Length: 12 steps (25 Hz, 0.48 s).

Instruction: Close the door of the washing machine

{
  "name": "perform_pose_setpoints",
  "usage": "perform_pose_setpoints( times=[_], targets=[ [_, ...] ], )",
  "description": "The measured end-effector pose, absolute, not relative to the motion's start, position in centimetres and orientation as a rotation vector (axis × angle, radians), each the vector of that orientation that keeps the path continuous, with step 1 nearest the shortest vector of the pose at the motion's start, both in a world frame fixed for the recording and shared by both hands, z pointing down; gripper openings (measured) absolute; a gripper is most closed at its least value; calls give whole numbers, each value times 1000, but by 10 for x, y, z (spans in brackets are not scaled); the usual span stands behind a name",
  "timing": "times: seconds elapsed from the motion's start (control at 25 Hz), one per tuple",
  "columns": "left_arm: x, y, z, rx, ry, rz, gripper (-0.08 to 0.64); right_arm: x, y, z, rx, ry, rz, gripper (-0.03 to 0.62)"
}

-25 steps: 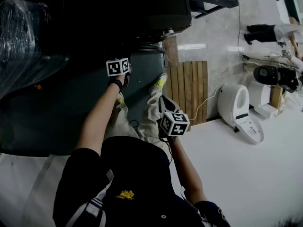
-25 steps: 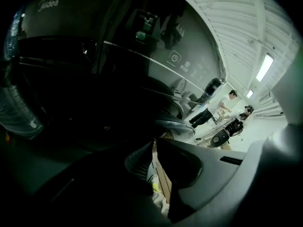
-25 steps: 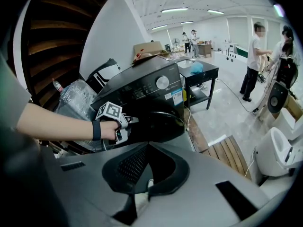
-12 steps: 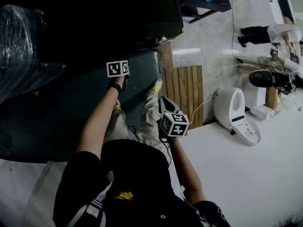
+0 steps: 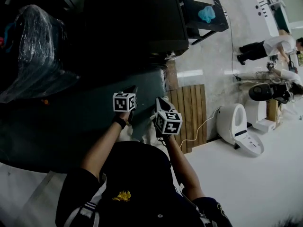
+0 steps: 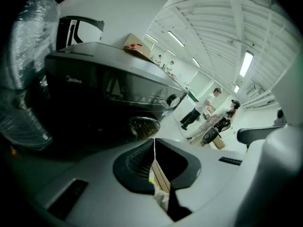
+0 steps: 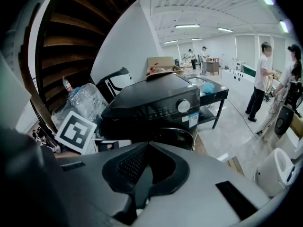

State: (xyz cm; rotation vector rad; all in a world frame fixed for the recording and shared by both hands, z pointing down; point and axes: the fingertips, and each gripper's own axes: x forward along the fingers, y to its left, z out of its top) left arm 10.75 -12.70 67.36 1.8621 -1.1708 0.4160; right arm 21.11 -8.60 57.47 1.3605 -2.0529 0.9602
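Your left tongs pressed together on nothing, your right tongs likewise closed and empty, both held mid-frame in the head view, black washing machine at upper centre beyond them.

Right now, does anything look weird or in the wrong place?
Yes: a white toilet stands out on the open floor, a little right of the wooden slat mat in front of the washing machine. That is an odd spot for one.

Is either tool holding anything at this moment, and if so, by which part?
Nothing is held. The left tool has its jaws shut on nothing, and the right tool is shut and empty too.
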Motion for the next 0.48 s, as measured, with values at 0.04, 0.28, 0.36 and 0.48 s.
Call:
perform_pose_setpoints(
  times=[0.04, 0.28, 0.36, 0.48],
  targets=[
    [100, -119, 665, 1857, -1190, 409, 23, 203, -86, 576, 1363, -2054, 941, 25],
    [61, -73, 621, 1881, -1246, 446, 23, 143, -84, 564, 1345, -2086, 860, 25],
    [54, -57, 610, 1917, -1242, 476, 23, 125, -82, 558, 1351, -2097, 838, 25],
    [44, -38, 592, 1975, -1245, 501, 23, 104, -74, 553, 1329, -2105, 807, 25]
  ],
)
